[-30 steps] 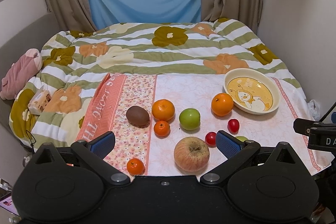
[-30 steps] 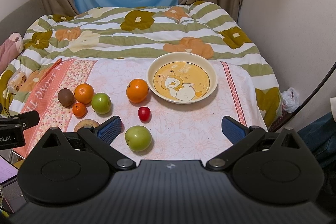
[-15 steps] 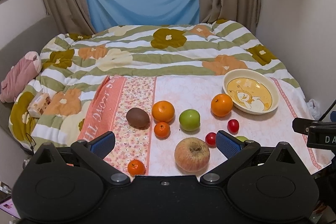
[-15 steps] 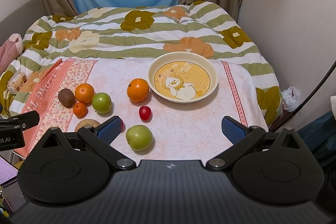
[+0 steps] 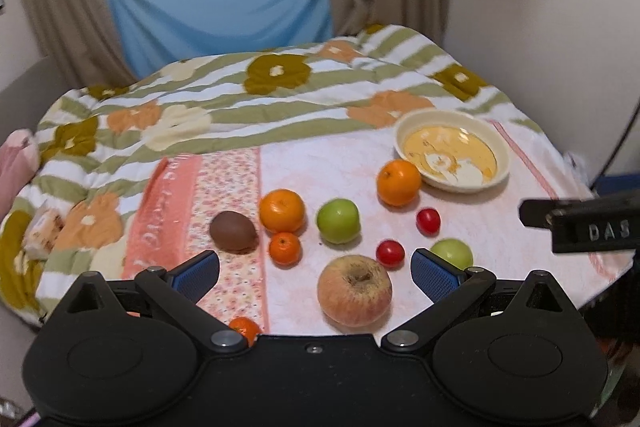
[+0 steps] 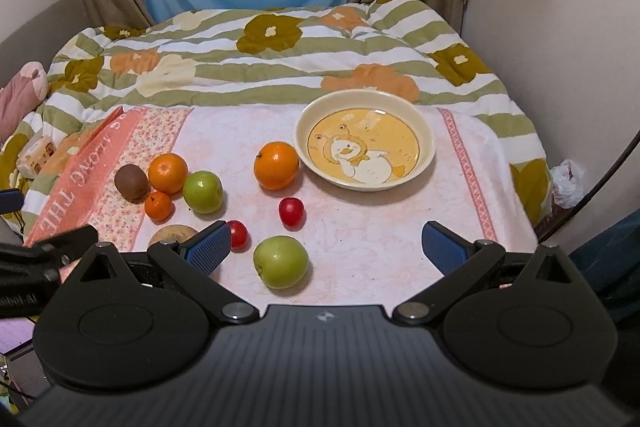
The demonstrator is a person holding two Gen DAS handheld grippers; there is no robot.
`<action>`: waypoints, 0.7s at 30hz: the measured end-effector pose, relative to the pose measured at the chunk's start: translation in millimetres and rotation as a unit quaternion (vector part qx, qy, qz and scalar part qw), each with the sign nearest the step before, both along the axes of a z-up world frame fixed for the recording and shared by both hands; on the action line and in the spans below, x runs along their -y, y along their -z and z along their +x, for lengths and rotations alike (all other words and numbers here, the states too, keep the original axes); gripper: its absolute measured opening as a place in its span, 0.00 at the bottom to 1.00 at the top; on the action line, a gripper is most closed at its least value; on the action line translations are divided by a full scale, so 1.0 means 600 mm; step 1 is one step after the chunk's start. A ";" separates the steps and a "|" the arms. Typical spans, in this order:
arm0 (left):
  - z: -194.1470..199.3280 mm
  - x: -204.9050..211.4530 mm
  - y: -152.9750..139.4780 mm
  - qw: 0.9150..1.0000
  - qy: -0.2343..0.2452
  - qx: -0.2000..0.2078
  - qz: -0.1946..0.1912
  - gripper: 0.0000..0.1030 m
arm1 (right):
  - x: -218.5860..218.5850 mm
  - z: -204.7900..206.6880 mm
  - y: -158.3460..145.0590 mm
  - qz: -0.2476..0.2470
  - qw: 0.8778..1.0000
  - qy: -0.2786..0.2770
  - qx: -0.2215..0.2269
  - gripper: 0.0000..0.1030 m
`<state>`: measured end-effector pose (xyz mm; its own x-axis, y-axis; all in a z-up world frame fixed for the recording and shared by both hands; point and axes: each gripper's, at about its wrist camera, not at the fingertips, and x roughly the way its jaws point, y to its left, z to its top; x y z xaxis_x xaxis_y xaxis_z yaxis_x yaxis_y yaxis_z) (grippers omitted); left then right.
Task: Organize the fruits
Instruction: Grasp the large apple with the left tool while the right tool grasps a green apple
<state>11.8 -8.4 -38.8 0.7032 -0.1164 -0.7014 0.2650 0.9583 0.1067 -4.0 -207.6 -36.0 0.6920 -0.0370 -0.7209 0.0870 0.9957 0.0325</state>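
Note:
Fruit lies on a pink cloth (image 6: 360, 227) on the bed. A cream bowl (image 6: 426, 155) with a duck print stands at the back right, empty; it also shows in the left wrist view (image 5: 500, 151). A big orange (image 6: 276, 165) sits beside it. A red-yellow apple (image 5: 354, 289) lies between the fingers of my open left gripper (image 5: 314, 271). A green apple (image 6: 281, 261) lies just ahead of my open right gripper (image 6: 326, 245). Two cherry tomatoes (image 6: 291, 211), another green apple (image 6: 203, 191), oranges (image 6: 168, 173) and a brown kiwi (image 6: 131, 182) lie to the left.
A striped flowered quilt (image 6: 280, 55) covers the bed behind the cloth. A wall is close on the right. A pink plush toy (image 6: 20, 95) lies at the left edge. A small mandarin (image 5: 245, 329) sits by the cloth's near edge.
Both grippers have moved forward toward the fruit, the left one also swinging; the fruit looks larger. Nothing was picked up.

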 end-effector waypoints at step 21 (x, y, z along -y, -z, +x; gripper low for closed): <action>0.079 0.028 0.176 0.994 0.099 -0.043 0.019 0.91 | -0.025 0.084 0.171 0.052 0.997 0.004 -0.061 1.00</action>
